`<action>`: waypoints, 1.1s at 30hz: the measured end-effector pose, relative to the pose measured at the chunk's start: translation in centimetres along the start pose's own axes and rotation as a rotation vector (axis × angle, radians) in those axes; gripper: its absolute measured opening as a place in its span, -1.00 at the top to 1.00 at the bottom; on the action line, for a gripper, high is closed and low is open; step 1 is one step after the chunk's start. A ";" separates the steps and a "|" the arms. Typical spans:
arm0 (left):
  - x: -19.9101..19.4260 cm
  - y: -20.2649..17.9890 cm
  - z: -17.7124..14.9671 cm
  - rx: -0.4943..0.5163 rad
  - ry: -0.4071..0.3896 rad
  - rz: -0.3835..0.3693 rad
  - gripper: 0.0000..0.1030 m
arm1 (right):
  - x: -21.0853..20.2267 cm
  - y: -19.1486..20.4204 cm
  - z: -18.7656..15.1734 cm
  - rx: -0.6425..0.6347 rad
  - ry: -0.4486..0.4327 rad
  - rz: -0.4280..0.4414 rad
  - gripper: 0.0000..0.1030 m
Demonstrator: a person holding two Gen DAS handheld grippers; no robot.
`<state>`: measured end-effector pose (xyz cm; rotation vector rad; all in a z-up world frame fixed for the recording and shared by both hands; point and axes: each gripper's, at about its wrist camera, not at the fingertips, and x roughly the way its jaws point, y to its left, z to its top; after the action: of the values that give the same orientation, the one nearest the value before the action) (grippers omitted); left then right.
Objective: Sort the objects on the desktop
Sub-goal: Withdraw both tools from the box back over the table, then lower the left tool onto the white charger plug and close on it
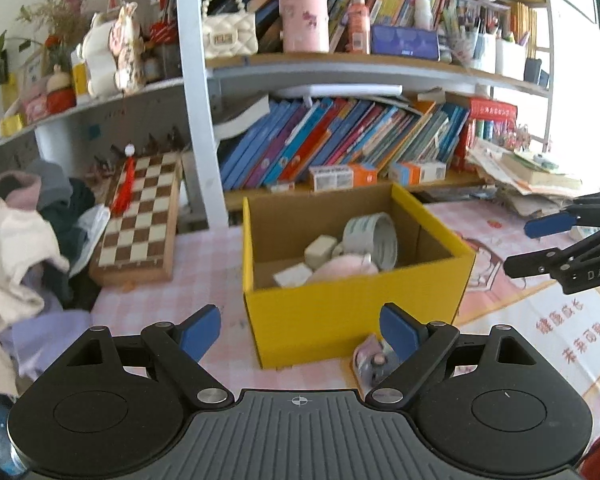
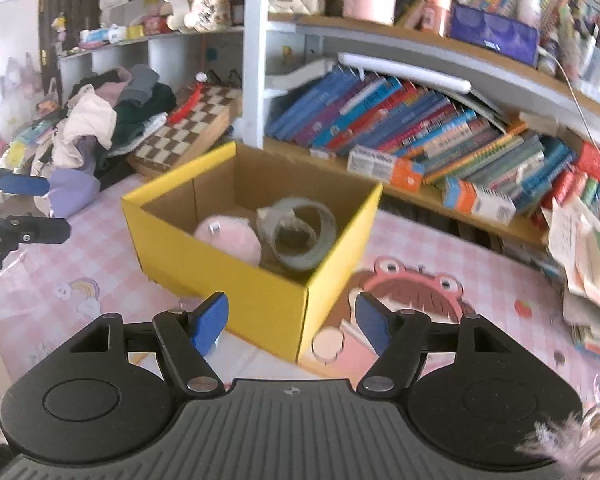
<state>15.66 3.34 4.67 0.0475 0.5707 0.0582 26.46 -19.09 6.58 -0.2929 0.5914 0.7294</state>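
Pink checked tablecloth (image 1: 204,276), yellow cardboard box (image 1: 340,304) – tape roll (image 1: 374,240), perhaps plush, both hand-held grippers (image 1: 300,330) (image 2: 290,322) spread, empty

Desk (image 1: 204,264) covered by a pink checked cartoon mat (image 2: 440,292). Yellow cardboard box (image 1: 340,312) sits open near the middle of the desktop, a small blurred packet (image 1: 370,362) just beside its near corner; chessboard (image 1: 144,216) and clothes pile (image 1: 24,248) toward the left edge. Paper stack (image 2: 588,256) at the right edge, and leaning books (image 1: 340,140) plus small orange-white cartons (image 1: 342,176) on the low shelf along the back edge.
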 end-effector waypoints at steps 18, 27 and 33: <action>0.4 -1.5 -4.4 0.027 0.132 0.001 -0.73 | 1.2 3.5 -6.3 0.038 0.135 -0.012 -0.60; 0.8 -3.1 -5.5 0.035 0.164 -0.023 -0.83 | 1.4 6.2 -7.6 -0.013 0.189 0.020 -0.70; 1.1 -4.9 -6.5 0.054 0.195 -0.057 -0.84 | 1.4 8.3 -8.1 -0.105 0.201 0.059 -0.70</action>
<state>13.23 -1.28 -1.70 0.0787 0.7686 -0.0087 18.24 -16.10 -1.14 -0.4513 0.7560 0.7946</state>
